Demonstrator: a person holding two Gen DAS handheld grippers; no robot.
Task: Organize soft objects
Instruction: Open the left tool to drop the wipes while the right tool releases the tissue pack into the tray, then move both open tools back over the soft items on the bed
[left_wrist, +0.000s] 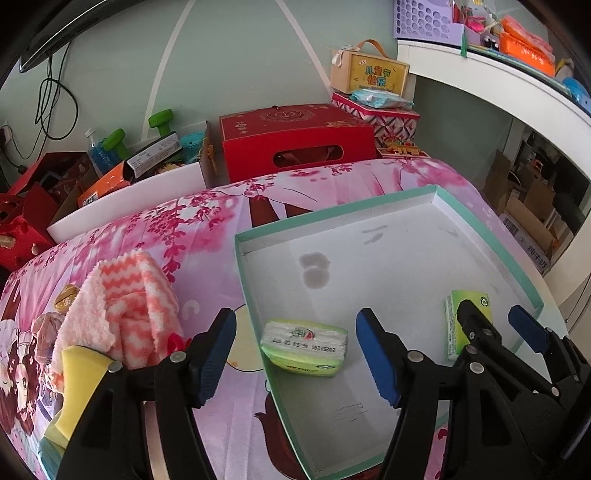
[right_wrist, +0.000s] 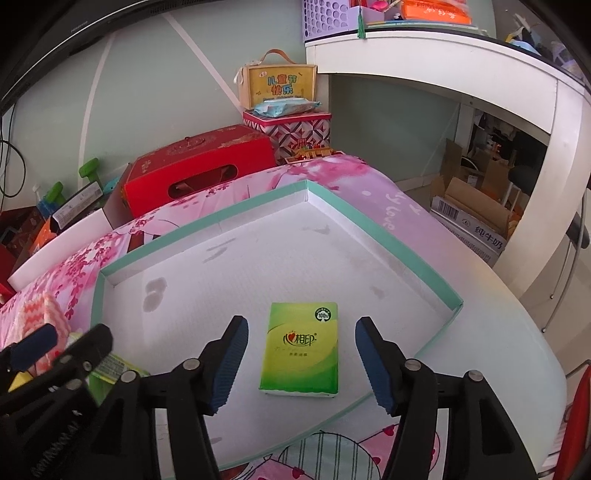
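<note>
**A:** Pink flowered bedspread (left_wrist: 207, 229) covers the surface, and on it sits a shallow white tray (left_wrist: 491, 236) with a mint-green rim. Where are the tissue packs?

**B:** Both lie inside the tray, along its near edge. One tissue pack (left_wrist: 304, 347) rests flat by the tray's near left corner, between the fingers of the left claw (left_wrist: 295, 354). That claw stands open, its blue pads clear of the pack on either side.

**A:** And the other?

**B:** The second tissue pack (right_wrist: 301, 349) lies face up near the tray's near right corner, between the fingers of the right claw (right_wrist: 301, 363). That claw is open too, with a gap on each side.

**A:** Anything outside the tray?

**B:** A pink-and-white zigzag cloth (left_wrist: 125, 306) lies bunched on the bedspread left of the tray, with a yellow sponge (left_wrist: 79, 384) just beside it toward the near edge.
</note>
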